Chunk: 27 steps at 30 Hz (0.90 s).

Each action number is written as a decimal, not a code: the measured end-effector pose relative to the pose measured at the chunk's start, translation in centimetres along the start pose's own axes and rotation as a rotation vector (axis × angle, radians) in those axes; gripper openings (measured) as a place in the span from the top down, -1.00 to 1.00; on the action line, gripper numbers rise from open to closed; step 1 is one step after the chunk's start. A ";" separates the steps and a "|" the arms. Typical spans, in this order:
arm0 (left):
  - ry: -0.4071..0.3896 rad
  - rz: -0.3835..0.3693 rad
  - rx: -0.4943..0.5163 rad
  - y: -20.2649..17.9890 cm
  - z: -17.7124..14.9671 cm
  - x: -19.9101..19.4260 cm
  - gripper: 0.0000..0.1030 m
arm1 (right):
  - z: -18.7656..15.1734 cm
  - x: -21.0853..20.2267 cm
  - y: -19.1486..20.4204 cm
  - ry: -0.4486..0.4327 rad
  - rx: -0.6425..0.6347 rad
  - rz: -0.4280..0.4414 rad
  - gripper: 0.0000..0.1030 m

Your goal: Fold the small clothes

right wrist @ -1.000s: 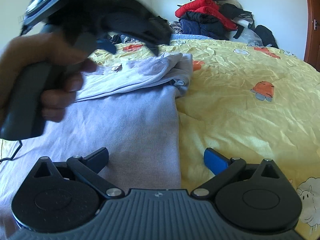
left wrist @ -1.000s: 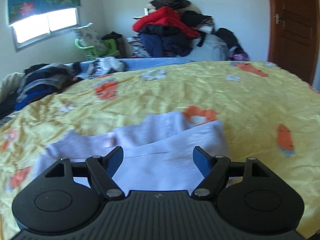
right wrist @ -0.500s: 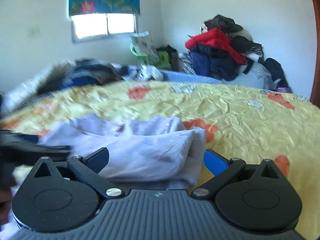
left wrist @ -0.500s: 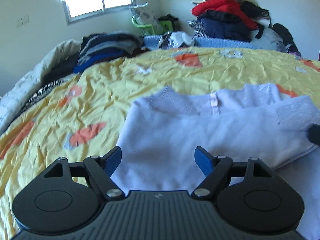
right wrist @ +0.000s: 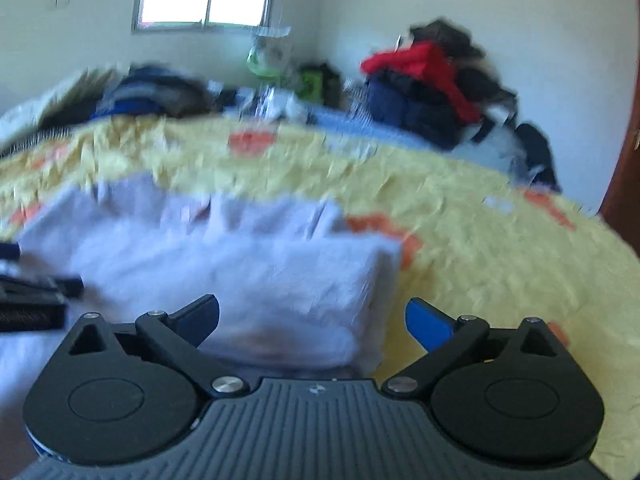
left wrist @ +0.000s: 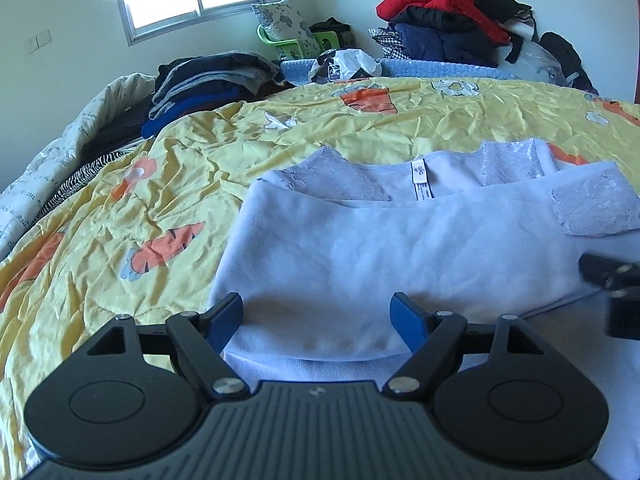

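Observation:
A pale lilac top (left wrist: 384, 248) with lace shoulders lies partly folded on the yellow bedspread (left wrist: 160, 184), its sleeves laid across the body and its neck label showing. My left gripper (left wrist: 318, 318) is open and empty, low over the top's near left part. My right gripper (right wrist: 312, 314) is open and empty over the top's (right wrist: 240, 264) right folded edge; this view is blurred. The right gripper's tip shows at the left wrist view's right edge (left wrist: 612, 280), and the left gripper shows at the right wrist view's left edge (right wrist: 32, 300).
A stack of dark folded clothes (left wrist: 208, 84) sits at the bed's far left. A heap of red and dark jackets (left wrist: 448, 28) is piled at the far right by the wall. A green basket (left wrist: 296, 46) stands under the window. A brown door (right wrist: 628, 184) is at the right.
Both grippers have swung left and come down low over the top's near edge. The left view now faces the window side. Both stay open and empty.

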<state>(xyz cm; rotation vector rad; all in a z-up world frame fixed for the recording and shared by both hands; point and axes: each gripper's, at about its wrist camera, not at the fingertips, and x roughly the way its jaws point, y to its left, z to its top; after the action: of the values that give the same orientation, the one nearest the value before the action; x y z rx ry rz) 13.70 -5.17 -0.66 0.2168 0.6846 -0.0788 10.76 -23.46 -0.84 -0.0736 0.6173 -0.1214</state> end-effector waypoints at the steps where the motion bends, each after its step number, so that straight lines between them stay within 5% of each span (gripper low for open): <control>1: 0.004 -0.001 0.002 0.0 0.0 -0.1 -0.57 | -0.1 0.8 -0.1 0.050 0.011 -0.021 -0.90; 7: 0.006 -0.024 -0.016 0.6 -0.1 -1.1 -0.57 | -1.0 -1.6 -0.1 -0.001 0.051 0.008 -0.99; 12: -0.005 -0.046 0.005 1.1 -1.3 -3.3 -0.57 | -2.8 -1.6 0.5 0.071 0.014 -0.032 -0.92; 19: -0.115 0.061 0.086 3.9 -5.8 -8.3 -0.58 | -7.1 -9.0 0.4 0.012 0.005 0.045 -0.96; 27: -0.052 0.017 0.041 6.6 -9.9 -10.0 -0.58 | -9.9 -13.7 0.7 -0.009 0.032 0.150 -0.97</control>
<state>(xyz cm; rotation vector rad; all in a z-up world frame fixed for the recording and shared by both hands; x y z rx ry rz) 0.79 3.50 -0.65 0.2593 0.6294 -0.0823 -6.00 -21.22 -1.15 0.0034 0.6101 0.0146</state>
